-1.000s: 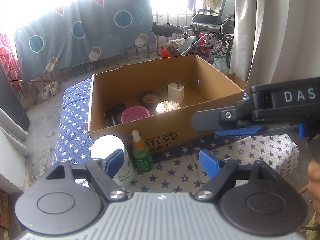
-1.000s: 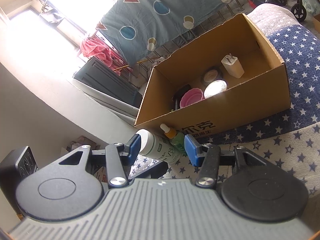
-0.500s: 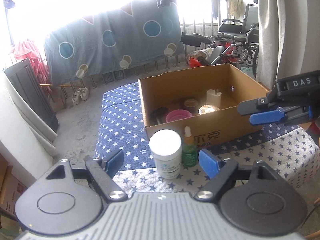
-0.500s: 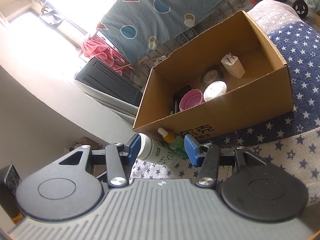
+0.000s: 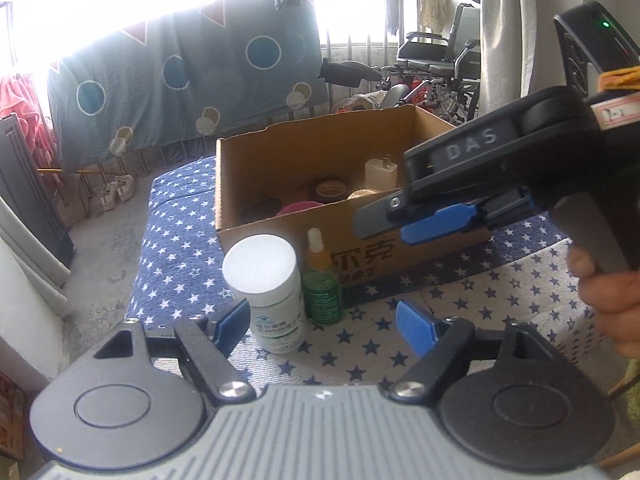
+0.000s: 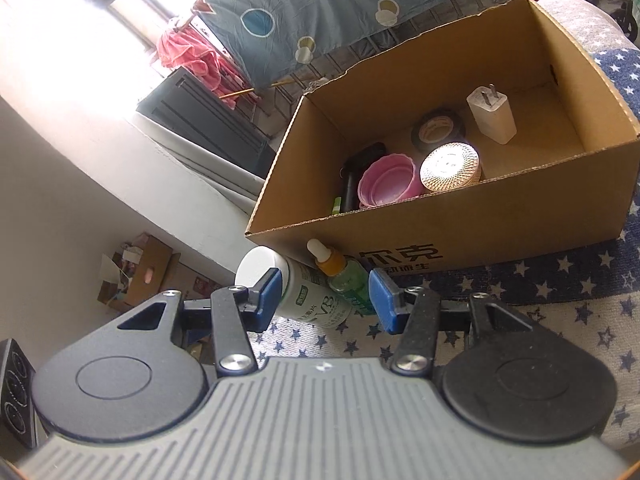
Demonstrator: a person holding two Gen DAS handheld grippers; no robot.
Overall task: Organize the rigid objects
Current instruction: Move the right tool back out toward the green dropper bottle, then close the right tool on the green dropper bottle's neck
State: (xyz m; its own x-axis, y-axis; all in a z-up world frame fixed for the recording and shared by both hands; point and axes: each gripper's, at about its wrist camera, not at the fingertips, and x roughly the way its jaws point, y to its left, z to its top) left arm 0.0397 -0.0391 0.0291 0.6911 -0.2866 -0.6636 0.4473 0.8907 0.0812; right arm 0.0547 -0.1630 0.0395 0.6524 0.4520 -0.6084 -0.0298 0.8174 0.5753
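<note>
A white-capped pill bottle [image 5: 272, 292] and a green dropper bottle [image 5: 322, 280] stand on the star-print cloth, just in front of a cardboard box [image 5: 280, 152]. My left gripper [image 5: 322, 328] is closing, with both bottles between its blue pads; the white bottle is close to the left pad and neither pad presses. My right gripper [image 5: 400, 220] hangs before the box's front wall, held by a hand [image 5: 612, 300]. In the right wrist view this gripper [image 6: 326, 300] is open and empty, and the white bottle [image 6: 304, 292] and the green bottle [image 6: 348, 280] lie beyond it.
The box [image 6: 440, 220] holds a white charger [image 6: 492, 116], a tape roll [image 6: 436, 128], a shiny round lid [image 6: 450, 166], a pink cup [image 6: 388, 184] and a black item. A wheelchair [image 5: 440, 60], a curtain [image 5: 516, 28] and a hanging blue sheet [image 5: 200, 72] stand behind. The floor drops off left of the cloth.
The left view has closed in on the two bottles, which now sit between its pads. The right gripper has swung in across the box's front, and its own view has neared the box.
</note>
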